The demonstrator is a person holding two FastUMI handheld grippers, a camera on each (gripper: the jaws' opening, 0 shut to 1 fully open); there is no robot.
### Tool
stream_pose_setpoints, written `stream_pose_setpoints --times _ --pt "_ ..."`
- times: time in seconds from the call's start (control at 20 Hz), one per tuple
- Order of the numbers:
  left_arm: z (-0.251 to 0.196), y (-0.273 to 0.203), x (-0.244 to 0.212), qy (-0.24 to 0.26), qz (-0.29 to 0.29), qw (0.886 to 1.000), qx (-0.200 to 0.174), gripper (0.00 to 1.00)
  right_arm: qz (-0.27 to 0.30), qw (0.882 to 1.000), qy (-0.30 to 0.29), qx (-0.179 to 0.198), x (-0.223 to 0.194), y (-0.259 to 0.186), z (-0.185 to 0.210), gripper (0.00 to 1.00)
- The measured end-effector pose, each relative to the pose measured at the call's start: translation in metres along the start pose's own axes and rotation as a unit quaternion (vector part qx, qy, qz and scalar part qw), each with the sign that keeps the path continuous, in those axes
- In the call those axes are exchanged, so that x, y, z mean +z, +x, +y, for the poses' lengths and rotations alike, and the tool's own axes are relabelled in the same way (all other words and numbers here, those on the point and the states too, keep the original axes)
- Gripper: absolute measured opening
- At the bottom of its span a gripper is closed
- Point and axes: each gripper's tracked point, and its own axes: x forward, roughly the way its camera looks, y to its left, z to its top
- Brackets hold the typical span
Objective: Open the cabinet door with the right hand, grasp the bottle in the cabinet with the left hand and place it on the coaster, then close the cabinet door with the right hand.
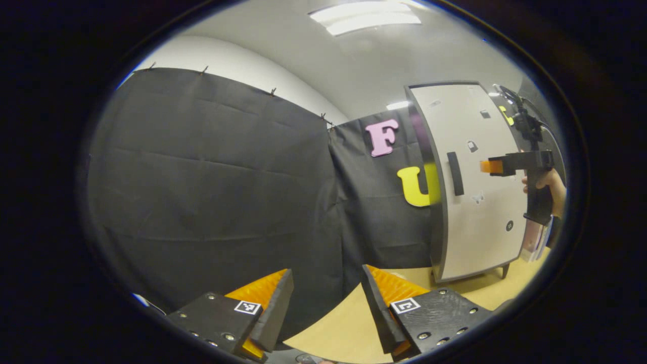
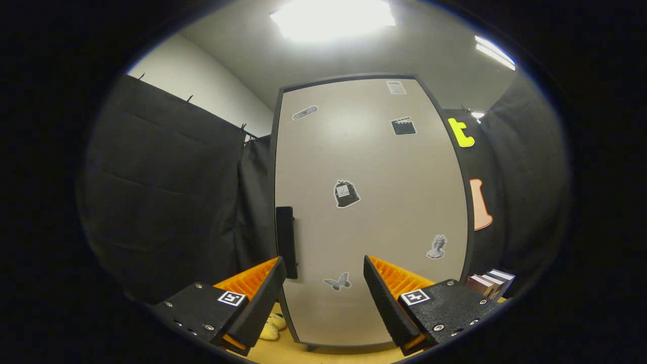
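1. Cabinet door (image 2: 371, 212): closed, flat across the front of the cabinet, facing the right tool. The bottle is presumably behind it; nothing of the inside is visible, so its position on any shelf cannot be told. No coaster is identifiable in these frames.

2. Door handle (image 2: 285, 241): dark vertical bar on the door's left edge in the right gripper view. Judged to be the grasp point for opening, so the hinge is probably on the opposite side.

3. Right tool (image 2: 323, 283): fingers spread apart, nothing between them, aimed square at the door. The handle sits just above and beside its left finger, not between the two. Judgement: lined up for the approach, needs a shift toward the handle before clenching. Task is at its first step, door not yet opened.

4. Same tool from the left gripper view (image 1: 491, 166): held up in front of the door (image 1: 477, 182), tip level with the handle (image 1: 455, 173) and short of it, apart from the door. A hand (image 1: 546, 184) grips its stock.

5. Left tool (image 1: 326, 303): fingers released, empty, held low over the tabletop (image 1: 343, 323), off to the side of the cabinet. Judgement: parked clear of the door's swing, waiting for the bottle.

6. Surroundings: a row of books (image 2: 490, 283) stands just beside the cabinet's right foot; a small yellow item (image 2: 270, 326), too hidden to name, lies on the tabletop by the left corner. Stickers dot the door face.

7. Risk (judgement): the handle is narrow and close to the door edge, so a misaligned pinch could slip off.
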Motion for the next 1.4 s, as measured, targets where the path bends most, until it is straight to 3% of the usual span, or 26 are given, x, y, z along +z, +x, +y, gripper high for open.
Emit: stream_pose_setpoints --times 0.45,0.65,0.75,0.9,0.95,1.0,1.1,1.25,1.3,1.4 --pt "0.031 -0.001 -0.006 0.004 0.011 1.0 0.028 0.77 0.018 1.0 0.013 0.011 -0.008 0.064 0.037 0.93" --pt "0.041 0.001 -0.011 0.002 0.018 0.999 0.036 0.81 0.025 1.0 -0.002 0.01 -0.013 0.092 0.047 0.86" --pt "0.044 0.005 -0.016 0.001 0.023 0.999 0.039 0.77 0.034 0.999 -0.021 0.005 -0.018 0.102 0.05 0.78" --pt "0.047 0.007 -0.017 -0.003 0.025 0.999 0.039 0.77 0.051 0.998 -0.038 -0.007 -0.026 0.11 0.052 0.55" --pt "0.048 0.007 -0.017 -0.004 0.025 0.999 0.038 0.77 0.054 0.998 -0.039 -0.002 -0.028 0.111 0.055 0.52" --pt "0.048 0.007 -0.016 -0.005 0.024 0.999 0.037 0.81 0.055 0.998 -0.041 -0.007 -0.026 0.106 0.056 0.43" --pt "0.05 0.008 -0.018 -0.007 0.023 0.999 0.034 0.77 0.067 0.997 -0.042 -0.01 -0.028 0.109 0.054 0.28" --pt "0.049 0.01 -0.015 -0.017 0.026 0.999 0.021 0.81 0.087 0.996 -0.034 -0.005 -0.029 0.109 0.055 0.19" --pt "0.046 0.011 -0.013 -0.018 0.025 0.999 0.017 0.74 0.089 0.995 -0.034 -0.003 -0.029 0.108 0.055 0.18" --pt "0.036 0.017 -0.007 -0.018 0.018 1.0 0.009 0.74 0.09 0.995 -0.032 0.004 -0.028 0.106 0.054 0.17"
